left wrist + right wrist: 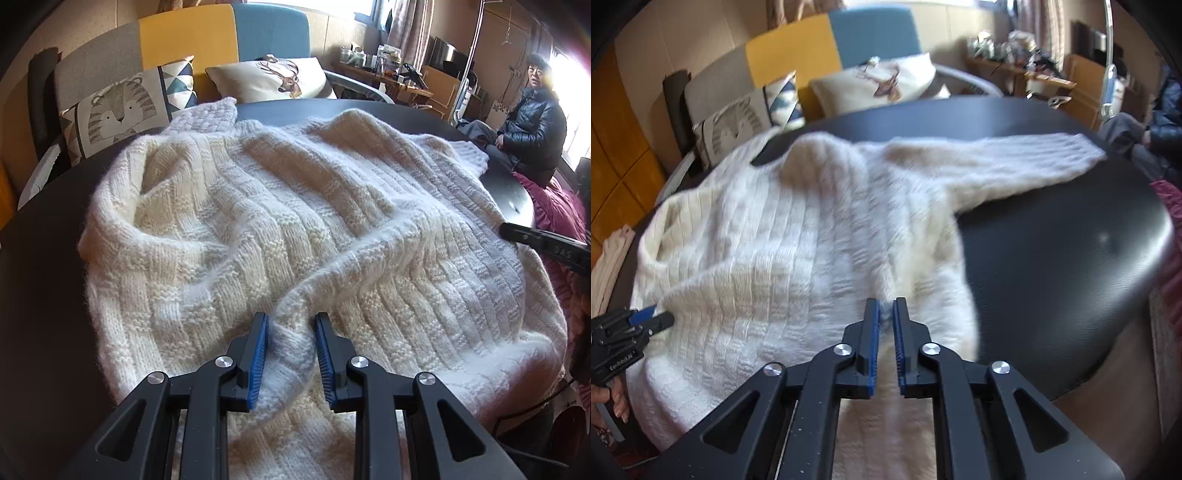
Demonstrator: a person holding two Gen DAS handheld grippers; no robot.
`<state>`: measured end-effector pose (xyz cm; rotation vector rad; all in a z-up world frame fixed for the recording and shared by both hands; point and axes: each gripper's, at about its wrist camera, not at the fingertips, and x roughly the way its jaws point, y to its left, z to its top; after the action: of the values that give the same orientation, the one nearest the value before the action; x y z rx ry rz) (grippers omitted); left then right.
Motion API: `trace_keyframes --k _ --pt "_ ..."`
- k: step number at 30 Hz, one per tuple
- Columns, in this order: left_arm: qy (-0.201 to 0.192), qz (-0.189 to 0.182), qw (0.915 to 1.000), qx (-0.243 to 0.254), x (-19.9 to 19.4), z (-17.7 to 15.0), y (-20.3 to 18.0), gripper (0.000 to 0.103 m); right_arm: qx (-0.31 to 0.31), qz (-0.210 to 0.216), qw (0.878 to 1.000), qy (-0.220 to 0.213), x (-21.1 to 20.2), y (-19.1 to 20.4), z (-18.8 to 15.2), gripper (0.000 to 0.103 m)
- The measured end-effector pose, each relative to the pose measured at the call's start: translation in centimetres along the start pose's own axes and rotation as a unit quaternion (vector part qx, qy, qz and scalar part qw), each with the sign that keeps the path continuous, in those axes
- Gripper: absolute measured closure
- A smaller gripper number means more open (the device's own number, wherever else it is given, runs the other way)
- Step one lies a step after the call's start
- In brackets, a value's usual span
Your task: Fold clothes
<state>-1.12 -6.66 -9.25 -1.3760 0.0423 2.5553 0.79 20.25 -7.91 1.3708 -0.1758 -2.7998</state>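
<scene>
across the middle of both frames the cream sweater (295,221) is spread on the dark counter (1071,240), its knit clamped by both jaws, so both edges should be lifted evenly.

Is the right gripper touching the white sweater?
Touching. The right wrist view shows the right gripper with its blue pads pinching a fold of the white sweater between them.
</scene>
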Motion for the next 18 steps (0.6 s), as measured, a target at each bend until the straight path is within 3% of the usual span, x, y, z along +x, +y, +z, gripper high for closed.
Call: trace_keyframes --k 4,7,9,11,13,18 --pt "0.002 -0.001 1.0 -0.002 0.1 -0.1 0.1 0.078 0.01 -0.02 1.0 0.002 -0.3 -1.6 0.0 0.102" --pt "0.003 -0.002 1.0 -0.003 0.0 -0.2 0.0 0.078 0.03 0.011 0.999 0.032 0.5 -2.5 -0.4 0.102" --pt "0.003 -0.006 1.0 -0.004 -0.1 -0.3 0.0 0.078 0.05 0.032 0.998 0.021 -0.1 -2.4 -0.7 0.1" --pt "0.0 -0.006 1.0 -0.003 -0.3 -0.4 0.1 0.078 0.06 0.052 0.997 0.022 -0.2 -1.9 -0.6 0.088" --pt "0.001 -0.007 1.0 -0.004 -0.3 -0.6 0.1 0.078 0.052 0.06 0.997 0.024 0.2 -0.7 -0.5 0.079" --pt "0.001 -0.006 1.0 0.005 -0.7 -1.3 -0.2 0.078 -0.004 0.042 0.997 0.061 3.0 2.2 -0.7 0.079"
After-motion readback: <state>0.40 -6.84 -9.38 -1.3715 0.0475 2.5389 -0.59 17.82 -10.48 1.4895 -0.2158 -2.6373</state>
